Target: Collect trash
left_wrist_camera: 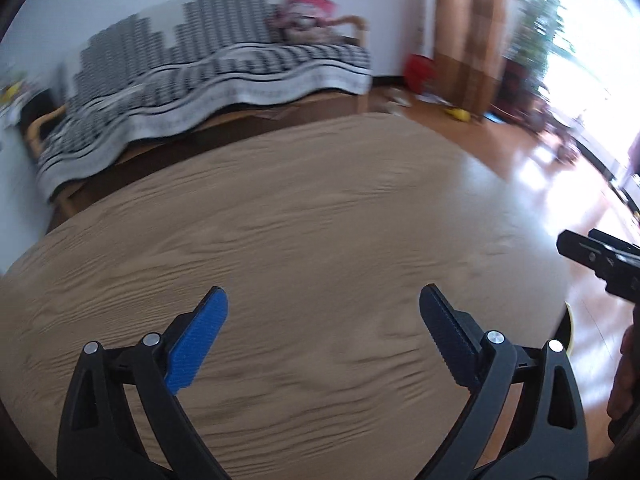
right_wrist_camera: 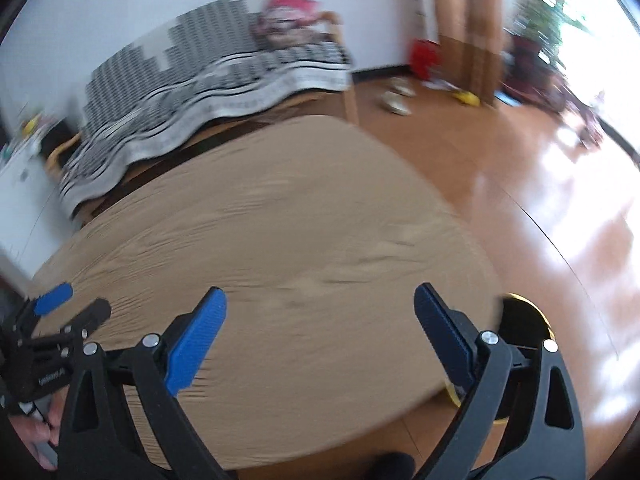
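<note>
Room first: glossy wood floor takes the right side of both views, glare from a bright window at 2 o'clock. Sofa under a black-and-white patterned throw runs along the far wall from 10 to 12 o'clock; a pink-and-red bundle sits at its far end, too blurred to identify. A red object stands on the floor by the wall at 1 o'clock, with slippers and something yellow near it.

Counter: wood-grain top with a rounded outline, fills the middle of both views, under my fingers. I see no trash on it in either view.

A round black bin with a yellow rim sits on the floor just past the counter's edge at 4 o'clock, partly behind my right fingers.

My left gripper: fingers spread wide apart, released, holding nothing, above the counter. My right gripper: the same, fingers wide, nothing between them. Each gripper shows at the edge of the other's view. Both views are motion-blurred.
</note>
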{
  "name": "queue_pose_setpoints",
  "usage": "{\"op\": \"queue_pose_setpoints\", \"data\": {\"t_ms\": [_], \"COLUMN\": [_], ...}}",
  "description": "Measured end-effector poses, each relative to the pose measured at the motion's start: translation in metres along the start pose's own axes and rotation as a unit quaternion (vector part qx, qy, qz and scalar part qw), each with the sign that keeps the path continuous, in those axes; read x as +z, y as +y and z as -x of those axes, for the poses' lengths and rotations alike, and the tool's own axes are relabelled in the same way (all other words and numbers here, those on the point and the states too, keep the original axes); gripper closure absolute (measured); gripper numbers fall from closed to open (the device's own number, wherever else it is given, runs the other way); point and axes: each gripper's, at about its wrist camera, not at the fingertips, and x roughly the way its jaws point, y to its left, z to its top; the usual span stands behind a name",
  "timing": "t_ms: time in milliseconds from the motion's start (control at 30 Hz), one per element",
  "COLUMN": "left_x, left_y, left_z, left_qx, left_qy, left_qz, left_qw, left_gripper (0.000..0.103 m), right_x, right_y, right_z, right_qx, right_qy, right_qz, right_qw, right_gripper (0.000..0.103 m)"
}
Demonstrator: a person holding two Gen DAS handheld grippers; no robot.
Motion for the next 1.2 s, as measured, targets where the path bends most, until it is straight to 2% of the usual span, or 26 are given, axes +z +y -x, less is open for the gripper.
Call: {"op": "queue_pose_setpoints", "data": {"t_ms": [167,300,400,500,700,1200], "left_x": [-0.021,-0.042,-0.054,-0.062,-0.066,-0.068], "left_y": [0.082,0.14,0.174,0.201,0.222,0.21], "left_z": [0.022,0.032,0.04,0.041,0.038,0.039], "left_qx": [0.061,0.117,0.143,0.151,0.159,0.151], "left_qy": [-0.013,-0.016,-0.016,-0.011,-0.005,-0.007], "left_qz": [0.048,0.076,0.102,0.124,0.135,0.126], "left_qw": [0.9969,0.99,0.9844,0.9807,0.9781,0.9805], "left_gripper": [0.009,0.009,0.009,0.009,0.009,0.009], "right_x": [-0.004,-0.011,-0.018,-0.024,-0.029,-0.031], "right_y": [0.098,0.166,0.199,0.224,0.244,0.231], "right_z": [-0.008,-0.021,-0.03,-0.04,-0.051,-0.051], "right_qx": [0.052,0.084,0.094,0.098,0.102,0.097], "right_qy": [0.001,0.006,0.01,0.018,0.028,0.032], "right_qz": [0.071,0.114,0.138,0.157,0.165,0.166], "right_qw": [0.996,0.99,0.986,0.983,0.981,0.981], "right_gripper": [0.01,0.01,0.01,0.01,0.01,0.01]}}
